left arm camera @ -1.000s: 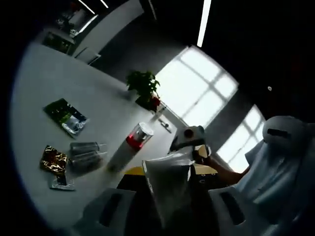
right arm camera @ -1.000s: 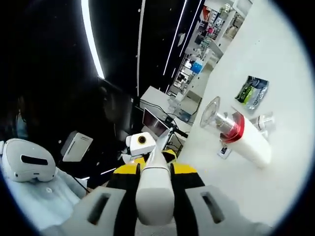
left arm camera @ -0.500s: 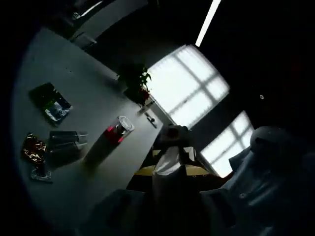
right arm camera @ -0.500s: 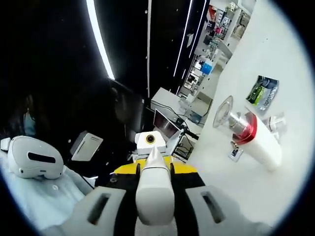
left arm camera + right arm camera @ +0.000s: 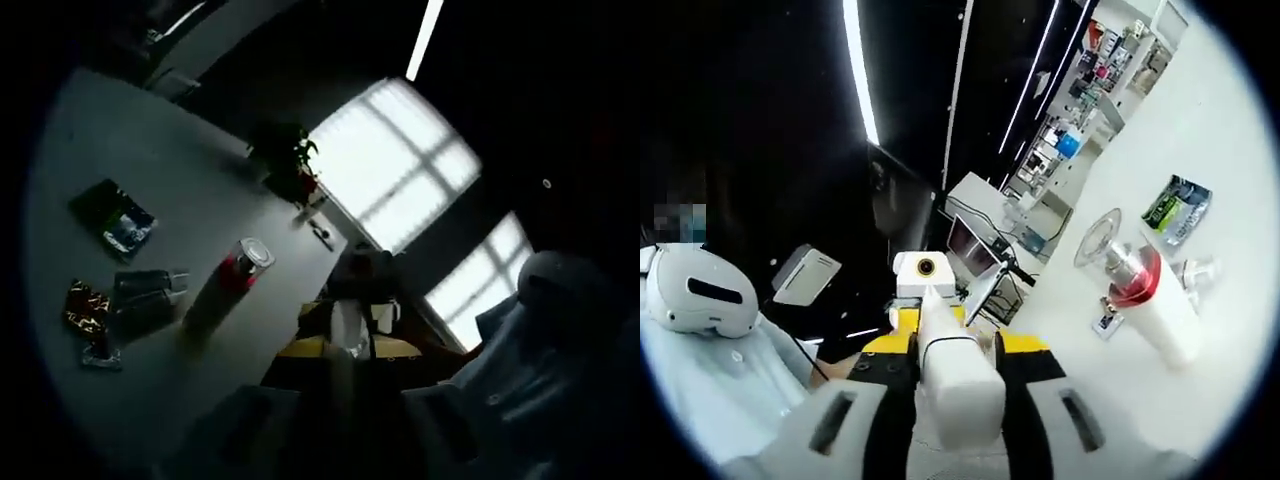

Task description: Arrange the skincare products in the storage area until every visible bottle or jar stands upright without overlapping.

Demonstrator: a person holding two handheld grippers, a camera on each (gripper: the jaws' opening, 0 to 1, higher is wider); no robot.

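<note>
White tube clamped in right tongs

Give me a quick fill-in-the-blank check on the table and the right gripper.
1. The bottle with the red band is ___ on the table.
2. The right gripper is ___ on the white tube.
3. The sachet beyond the bottle's clear cap is mostly ___ in colour.
Missing words: lying; shut; green.
</note>
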